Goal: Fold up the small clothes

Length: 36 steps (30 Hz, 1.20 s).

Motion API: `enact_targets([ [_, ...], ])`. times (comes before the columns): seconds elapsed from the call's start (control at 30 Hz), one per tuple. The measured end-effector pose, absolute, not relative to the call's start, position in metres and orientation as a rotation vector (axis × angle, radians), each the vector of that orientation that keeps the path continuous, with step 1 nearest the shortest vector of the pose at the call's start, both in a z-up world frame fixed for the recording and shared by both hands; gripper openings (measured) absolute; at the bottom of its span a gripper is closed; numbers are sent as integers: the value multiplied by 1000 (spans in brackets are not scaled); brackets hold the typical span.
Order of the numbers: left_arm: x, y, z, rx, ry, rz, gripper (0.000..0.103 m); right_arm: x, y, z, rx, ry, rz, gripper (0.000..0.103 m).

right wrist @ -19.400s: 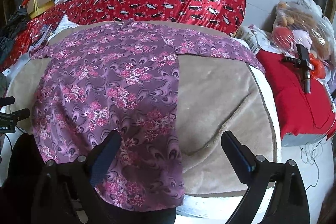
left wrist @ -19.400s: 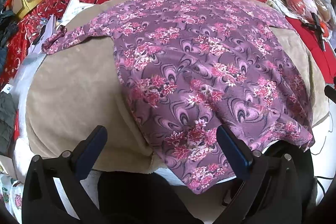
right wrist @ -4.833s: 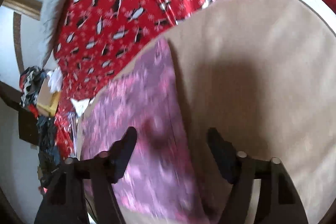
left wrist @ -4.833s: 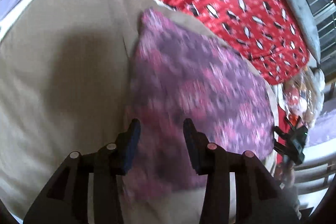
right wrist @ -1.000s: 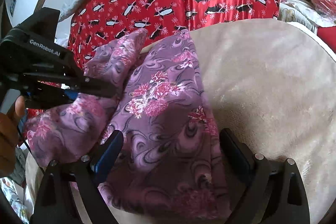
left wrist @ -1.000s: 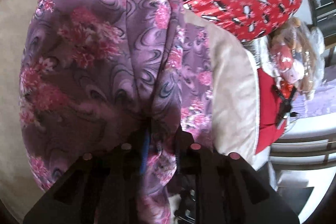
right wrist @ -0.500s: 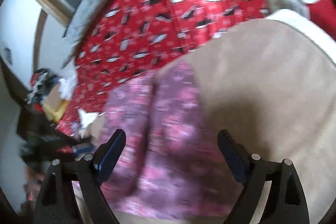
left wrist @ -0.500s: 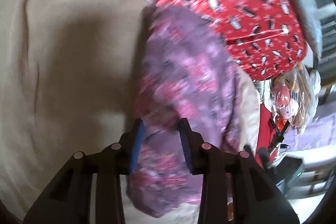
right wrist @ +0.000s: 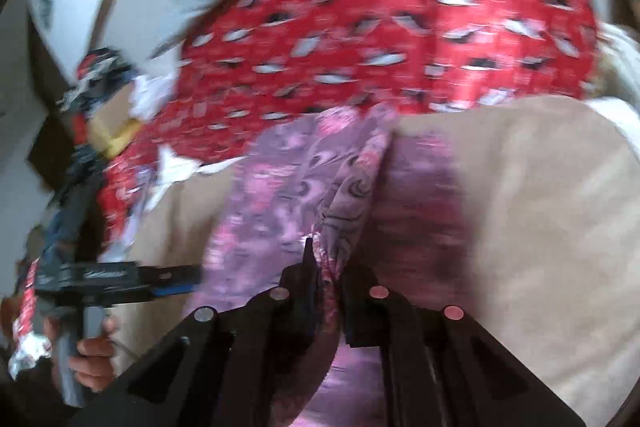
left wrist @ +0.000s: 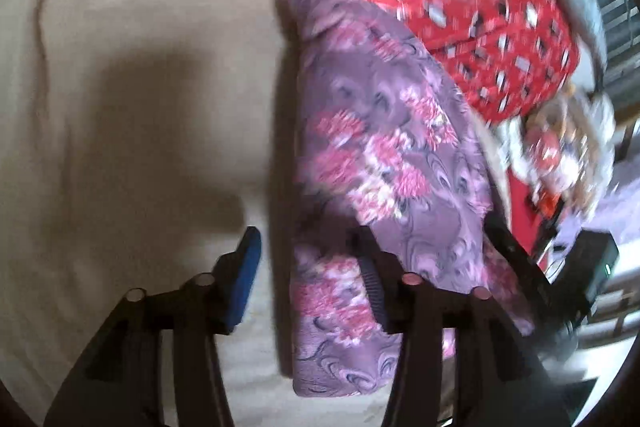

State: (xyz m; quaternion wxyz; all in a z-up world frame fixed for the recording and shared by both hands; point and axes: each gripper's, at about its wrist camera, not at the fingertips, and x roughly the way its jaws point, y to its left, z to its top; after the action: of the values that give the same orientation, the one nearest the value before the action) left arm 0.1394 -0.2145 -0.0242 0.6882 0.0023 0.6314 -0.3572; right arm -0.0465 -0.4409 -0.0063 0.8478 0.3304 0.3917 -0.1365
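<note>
Garment [left wrist: 384, 163]: purple floral top, folded to a long strip on the tan blanket [left wrist: 132, 115], near its red-quilt edge. Right gripper [right wrist: 326, 279]: clenched on a bunched fold. Left gripper [left wrist: 308, 267]: jaws opening, pads off the cloth, one finger over the strip's edge. Lift your right pinch evenly; keep the layers stacked before you fold again.

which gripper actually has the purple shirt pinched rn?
The right gripper: its fingers are shut on the purple shirt. The left gripper is opening, nothing pinched.
</note>
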Motion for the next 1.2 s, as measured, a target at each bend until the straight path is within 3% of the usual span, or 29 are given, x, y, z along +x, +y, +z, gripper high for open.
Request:
enact_targets([
  [0.07, 128, -225, -34, 68, 1425, -797, 50, -59, -453, -46, 777, 965, -321, 7],
  [0.23, 138, -229, -15, 61, 1364, -814, 49, -74, -473, -20, 827, 824, -321, 15],
  [0.3, 154, -233, -12, 25, 1369, -796, 49, -63, -480, -9, 852, 786, -274, 31],
  [0.33, 159, -235, -12, 23, 1375, -788, 49, -53, -482, -9, 848, 787, -264, 51],
  [0.37, 164, -239, -14, 28, 1381, -778, 49, -37, -483, -10, 824, 808, -251, 60],
  [0.5, 175, -256, -23, 47, 1414, -754, 49, 12, -476, -32, 765, 909, -245, 57],
  [0.53, 174, -259, -22, 41, 1415, -757, 49, 22, -473, -36, 744, 929, -215, 29],
  [0.57, 174, -261, -19, 32, 1412, -769, 49, 23, -468, -35, 703, 940, -202, 7],
  [0.67, 171, -264, -7, 47, 1355, -793, 49, 8, -463, -9, 611, 825, -211, 4],
  [0.7, 171, -265, -7, 61, 1331, -793, 52, -3, -471, -4, 649, 765, -227, 4],
  [0.73, 172, -266, -10, 71, 1327, -785, 61, -12, -480, -5, 680, 729, -266, 3],
  [0.8, 175, -272, -26, 85, 1351, -760, 70, -17, -494, -29, 739, 774, -324, 4],
  [0.9, 176, -274, -35, 105, 1380, -763, 70, -14, -498, -66, 787, 929, -327, 5],
  [0.97, 177, -262, -24, 80, 1374, -765, 70, -30, -506, -49, 856, 852, -326, 17],
  [1.03, 174, -253, -17, 48, 1357, -762, 70, -49, -510, -34, 925, 760, -273, 19],
  [1.1, 167, -240, -14, 24, 1341, -754, 70, -62, -502, -27, 911, 744, -221, 32],
  [1.17, 161, -245, -26, 59, 1366, -736, 70, -60, -487, -40, 863, 847, -212, 51],
  [1.2, 156, -248, -31, 81, 1381, -730, 71, -52, -484, -50, 842, 947, -218, 51],
])
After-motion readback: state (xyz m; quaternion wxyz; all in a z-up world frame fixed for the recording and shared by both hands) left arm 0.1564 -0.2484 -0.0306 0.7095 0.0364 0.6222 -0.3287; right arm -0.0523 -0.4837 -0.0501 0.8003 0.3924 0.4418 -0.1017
